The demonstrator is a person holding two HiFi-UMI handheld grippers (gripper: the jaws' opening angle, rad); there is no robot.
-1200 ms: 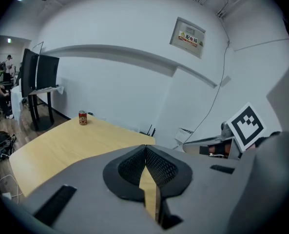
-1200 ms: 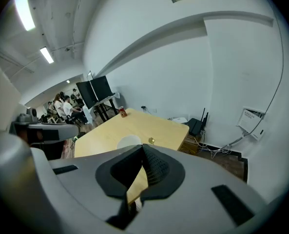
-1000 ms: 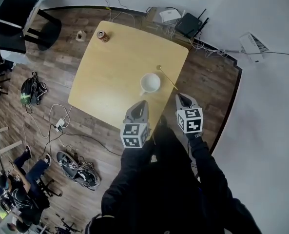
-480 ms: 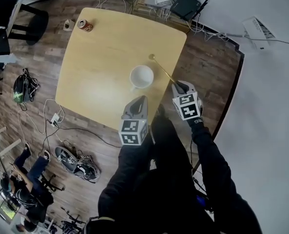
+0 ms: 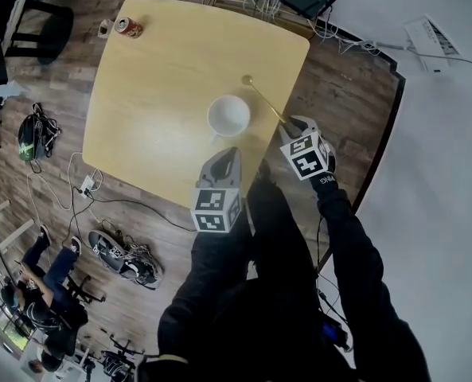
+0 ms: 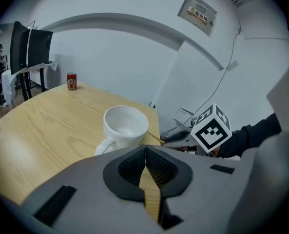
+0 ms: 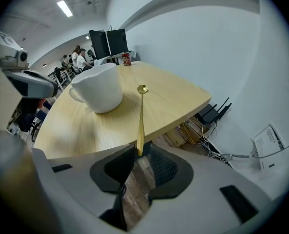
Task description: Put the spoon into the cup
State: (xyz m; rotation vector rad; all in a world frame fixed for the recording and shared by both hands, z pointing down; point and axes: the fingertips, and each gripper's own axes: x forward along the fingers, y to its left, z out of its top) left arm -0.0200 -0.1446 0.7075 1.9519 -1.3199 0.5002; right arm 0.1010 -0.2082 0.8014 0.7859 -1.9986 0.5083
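Left hand-held gripper (image 6: 145,149) at near edge of surface (image 5: 156,86): jaws closed together, nothing between. Right hand-held gripper (image 7: 142,152) to its right: jaws apart (have just been opening), handle end of gold spoon (image 7: 141,116) between tips, pads not pressing it. Spoon lies flat on surface, bowl pointing far, just right of empty white cup (image 5: 228,116). Red can (image 5: 126,27) at far left corner.
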